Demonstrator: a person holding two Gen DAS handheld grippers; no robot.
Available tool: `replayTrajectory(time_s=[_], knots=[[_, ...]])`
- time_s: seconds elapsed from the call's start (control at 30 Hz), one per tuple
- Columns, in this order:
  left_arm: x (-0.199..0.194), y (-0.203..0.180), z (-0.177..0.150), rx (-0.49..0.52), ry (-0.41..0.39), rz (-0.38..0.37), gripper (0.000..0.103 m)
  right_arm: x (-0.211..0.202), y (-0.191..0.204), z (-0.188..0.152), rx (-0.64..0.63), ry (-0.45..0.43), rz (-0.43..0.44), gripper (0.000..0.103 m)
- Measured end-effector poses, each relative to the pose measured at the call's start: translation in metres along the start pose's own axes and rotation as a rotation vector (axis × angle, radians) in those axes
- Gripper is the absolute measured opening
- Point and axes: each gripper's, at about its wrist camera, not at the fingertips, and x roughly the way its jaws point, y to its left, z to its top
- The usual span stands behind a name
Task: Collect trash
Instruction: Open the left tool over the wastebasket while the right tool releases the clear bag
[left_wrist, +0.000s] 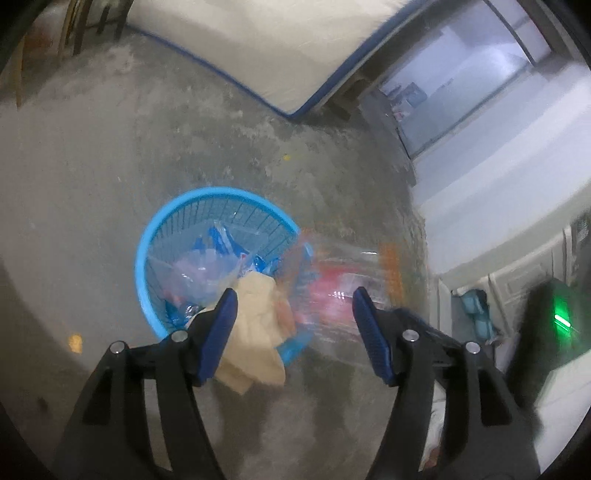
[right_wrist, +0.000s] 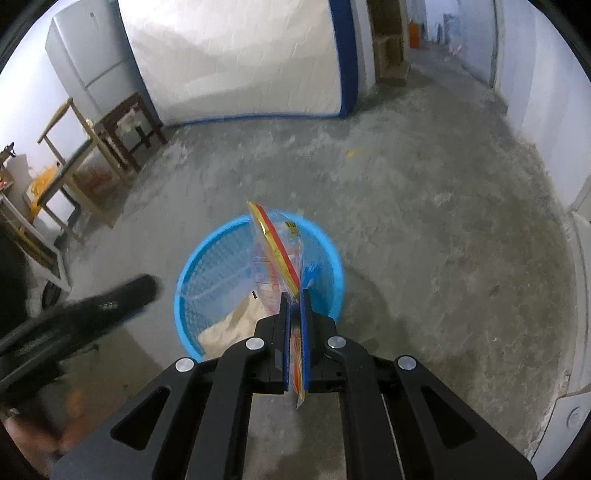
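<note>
The right gripper (right_wrist: 294, 295) was clenched on a clear plastic wrapper (right_wrist: 275, 247) with a red and yellow strip, its blue-padded fingers (right_wrist: 303, 332) pressed flat against the film, which stood on edge above the blue basket (right_wrist: 186, 291) and trailed out below the fingers too. The left gripper (left_wrist: 295, 295) was released, its fingers (left_wrist: 221, 332) spread wide with nothing between them, hovering above the basket's near rim (left_wrist: 142, 280). In the left wrist view the wrapper (left_wrist: 347, 266) showed as a motion-blurred clear sheet with red print, just over the basket's right side. The basket stood on the bare concrete floor (right_wrist: 424, 221), holding crumpled clear and blue wrappers (left_wrist: 207, 266), with a cream cloth (left_wrist: 255, 325) draped over its near edge. A white mattress with blue piping (right_wrist: 240, 59) leaned upright at the far end of the floor, and wooden tables (right_wrist: 92, 147) stood toward the left wall.
</note>
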Motion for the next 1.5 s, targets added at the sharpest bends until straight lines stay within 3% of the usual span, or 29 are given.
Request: replayTrajectory(time_s=[0.1,0.23,0.33,0.6,0.97,1.1,1.17,1.23,1.5], knots=[[-0.042,-0.017,-0.012,0.045,-0.017,0.001,0.068,0.027,0.007,-0.003,-0.022,0.068,-0.032,0.005],[-0.093,-0.037,-0.043,0.146,0.011,0.056,0.071,0.067,0.011,-0.002,-0.003,0.154,-0.049,0.005],[-0.121,-0.043,-0.069,0.195,0.027,0.048,0.074,0.092,0.015,0.003,-0.011,0.198,-0.074,0.005],[-0.167,-0.023,-0.108,0.145,0.023,0.019,0.074,0.15,0.028,0.01,-0.056,0.32,-0.124,0.005],[-0.204,-0.011,-0.126,0.142,-0.062,0.017,0.075,0.21,0.037,-0.003,-0.102,0.475,-0.204,0.005],[-0.221,-0.009,-0.133,0.139,-0.09,0.017,0.077,0.189,0.033,0.005,-0.072,0.451,-0.186,0.014],[-0.229,-0.008,-0.136,0.14,-0.11,0.016,0.078,0.168,0.031,0.011,-0.06,0.424,-0.159,0.03],[-0.237,-0.007,-0.14,0.139,-0.121,0.013,0.079,0.145,0.028,0.015,-0.055,0.384,-0.14,0.038],[-0.29,-0.005,-0.159,0.137,-0.225,0.002,0.08,0.01,0.032,0.019,-0.001,0.19,0.027,0.042]])
